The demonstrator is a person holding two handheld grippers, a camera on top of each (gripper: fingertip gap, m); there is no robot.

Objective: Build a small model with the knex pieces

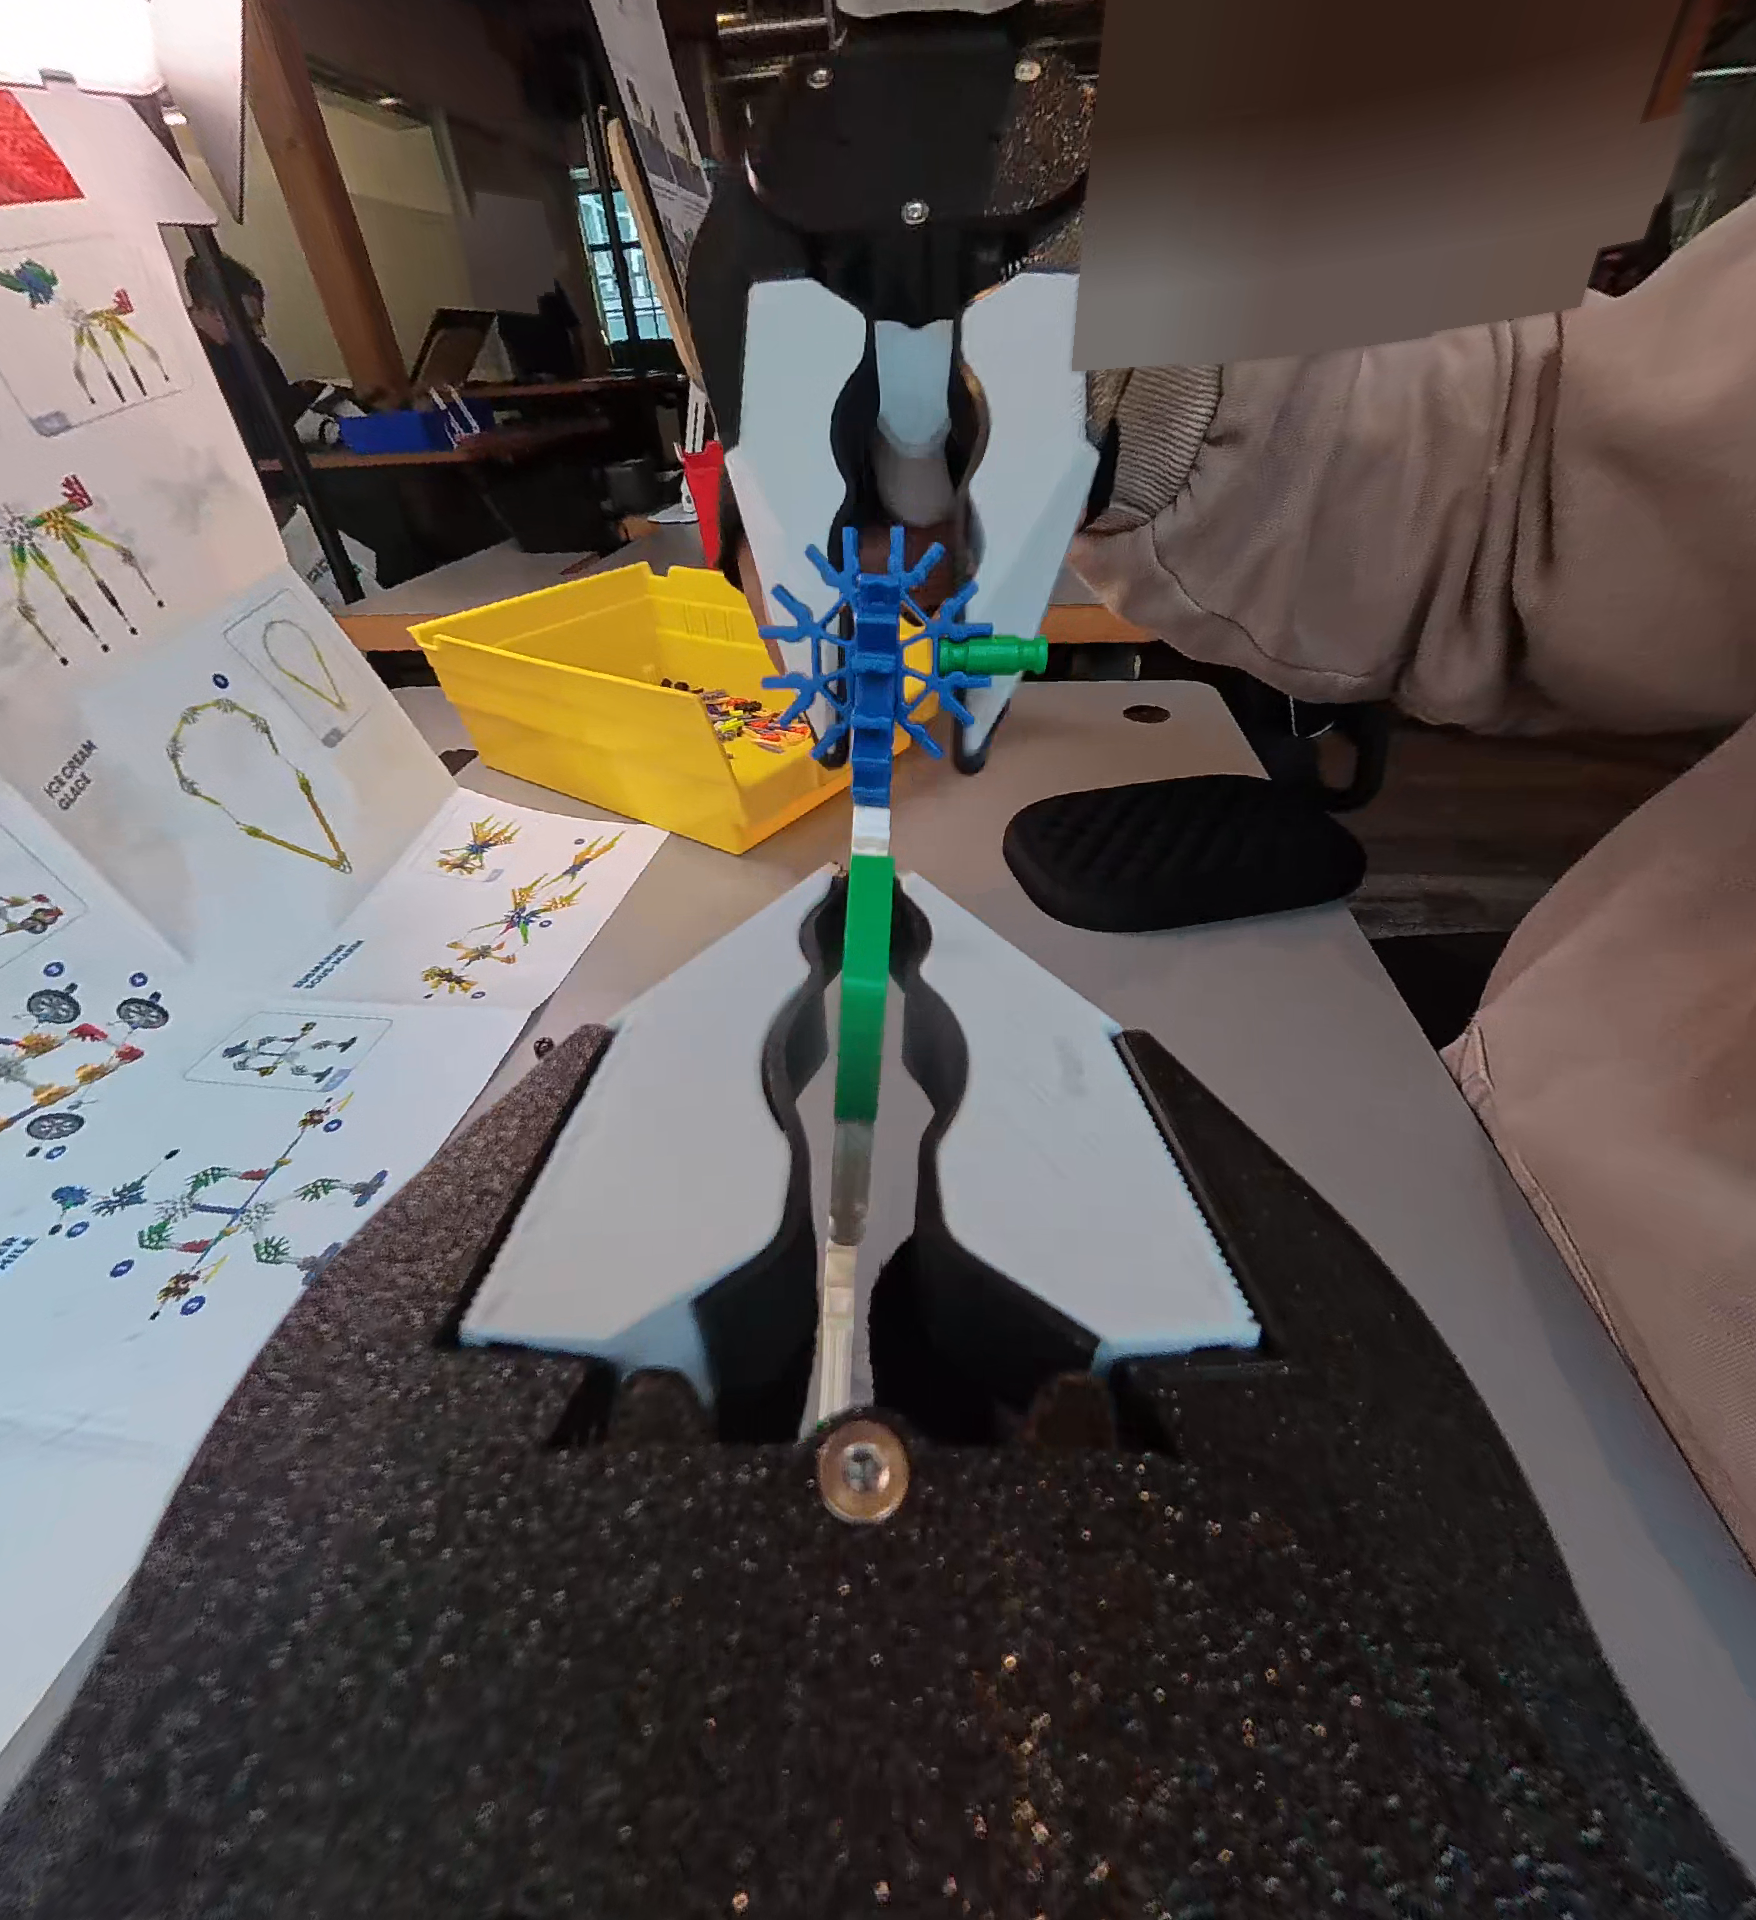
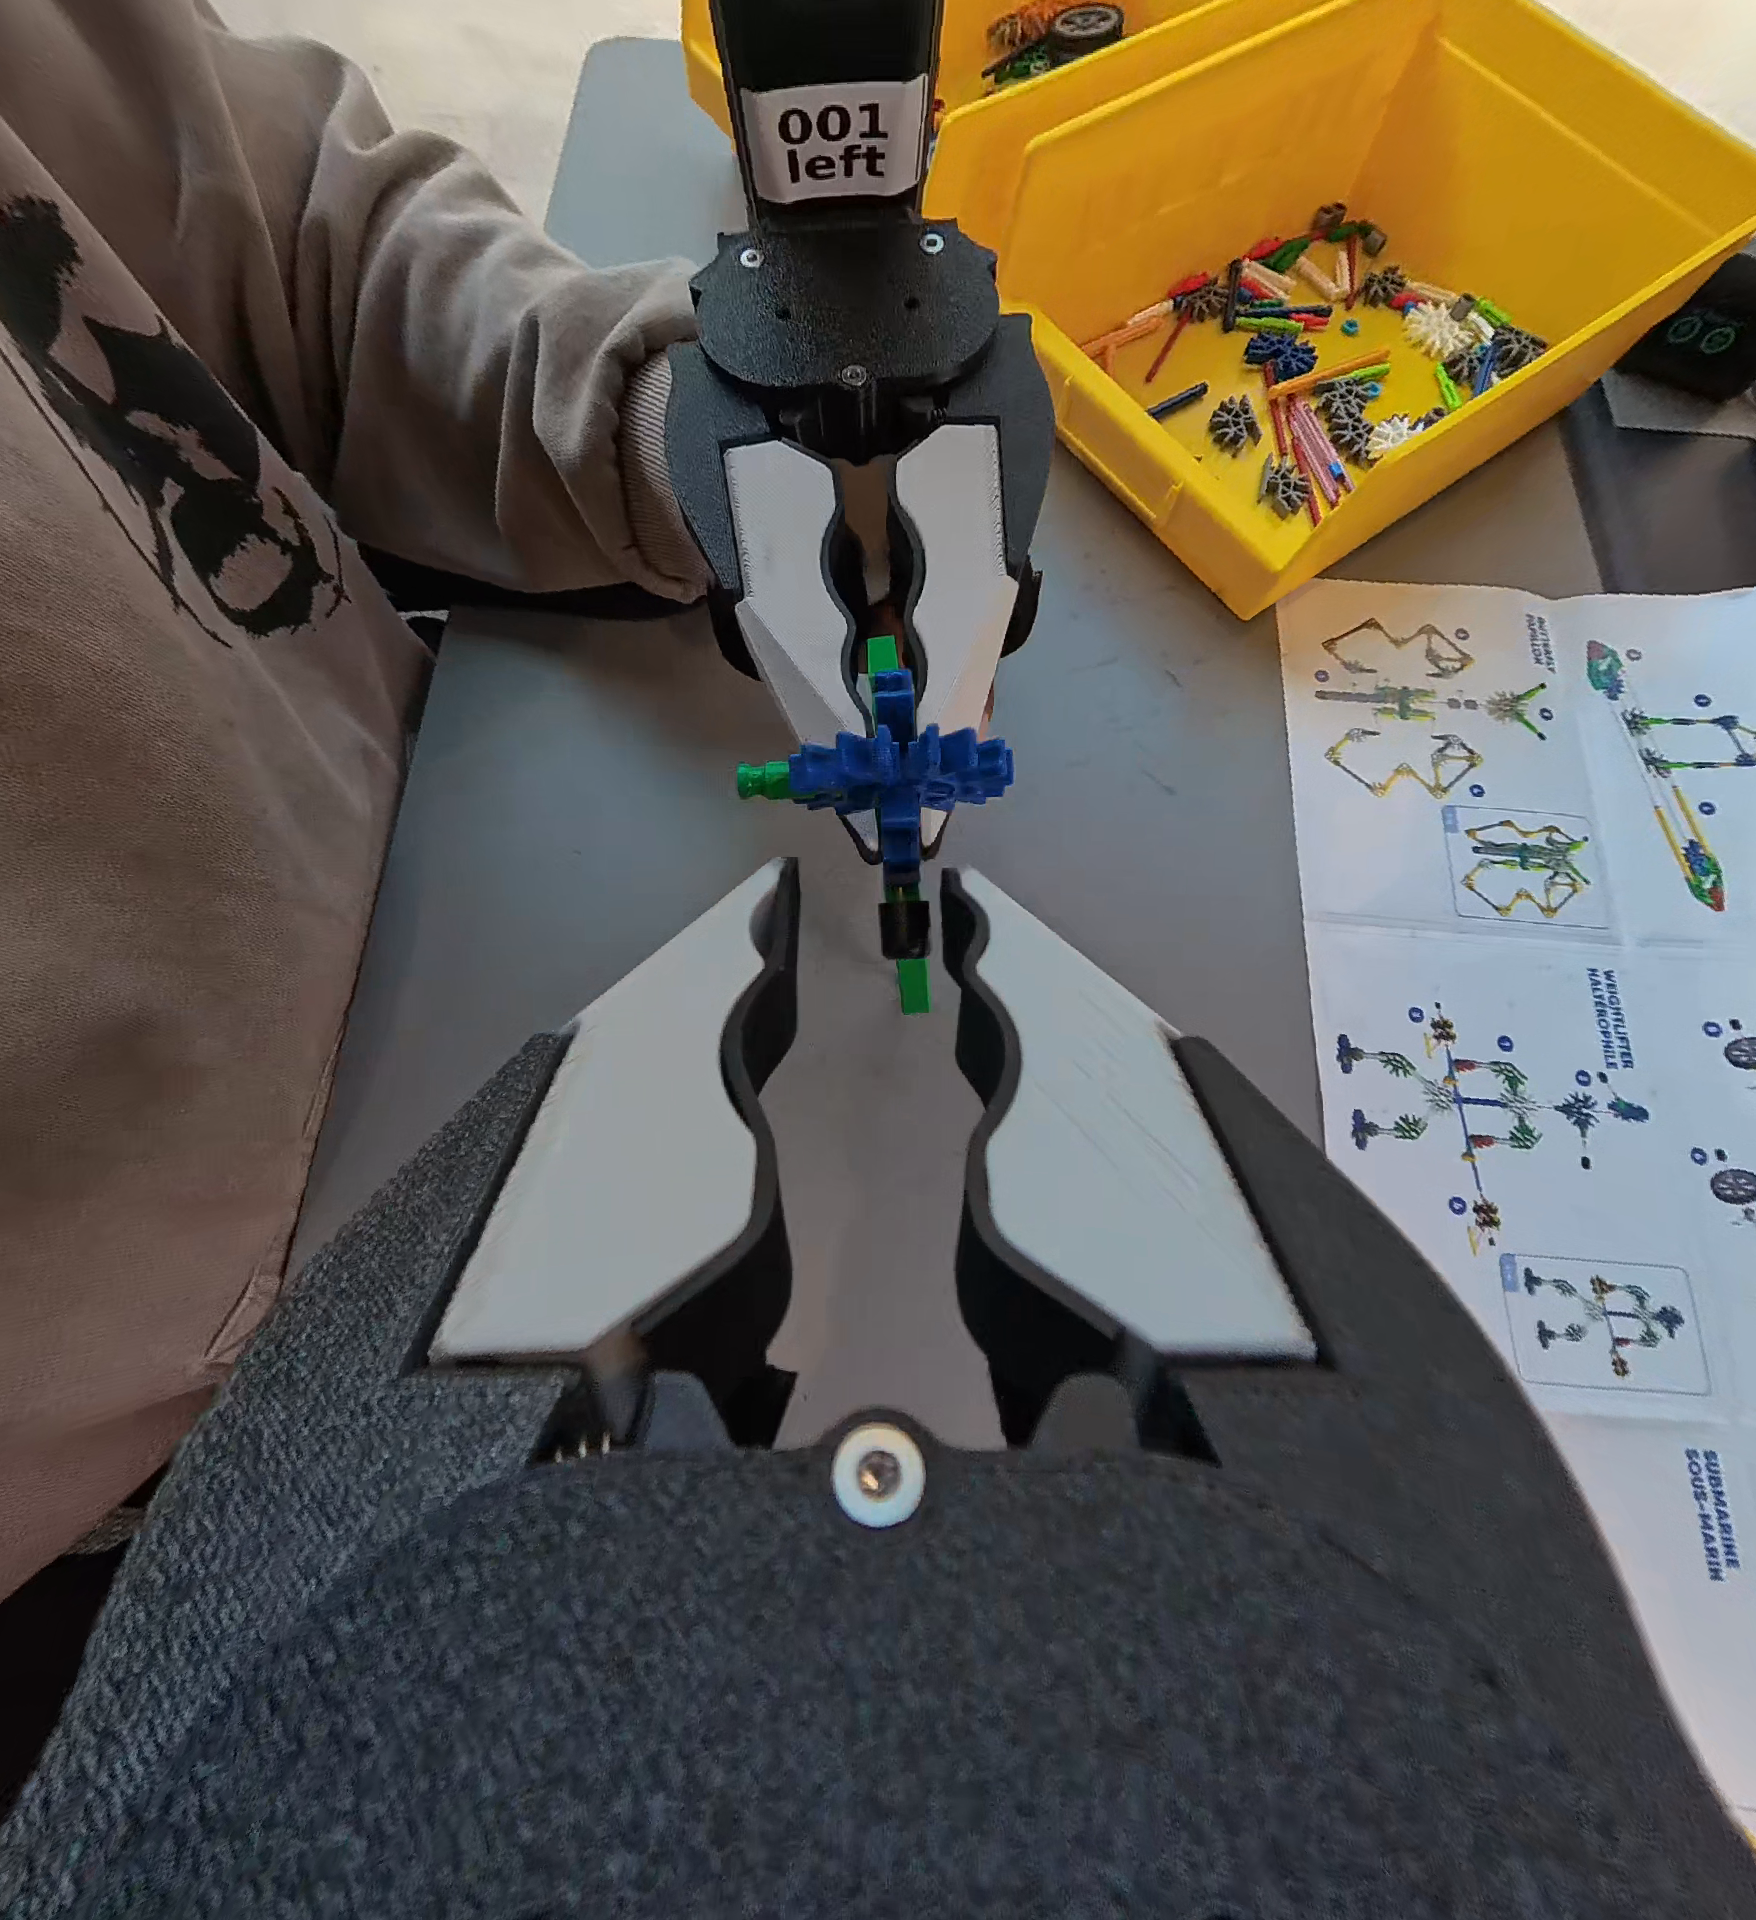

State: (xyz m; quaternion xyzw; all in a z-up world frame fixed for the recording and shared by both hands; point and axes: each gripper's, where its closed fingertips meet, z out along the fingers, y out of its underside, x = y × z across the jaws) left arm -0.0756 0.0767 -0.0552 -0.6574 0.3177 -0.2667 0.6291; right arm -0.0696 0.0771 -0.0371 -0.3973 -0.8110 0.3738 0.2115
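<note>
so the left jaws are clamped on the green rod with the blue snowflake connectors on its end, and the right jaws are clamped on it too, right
Not quite: the right gripper is open. In the right wrist view its jaws stand apart on either side of the green rod without gripping it. The left gripper is indeed clamped on the rod, with the blue snowflake connectors on its end.

A grey table (image 1: 1217,1039) fills the foreground. Behind it a wooden post (image 1: 318,197) rises before a pale wall (image 1: 391,197). Farther back stands a dark desk (image 1: 541,400), with a paned window (image 1: 625,270) letting in daylight. The rest of the room is dim.
</note>
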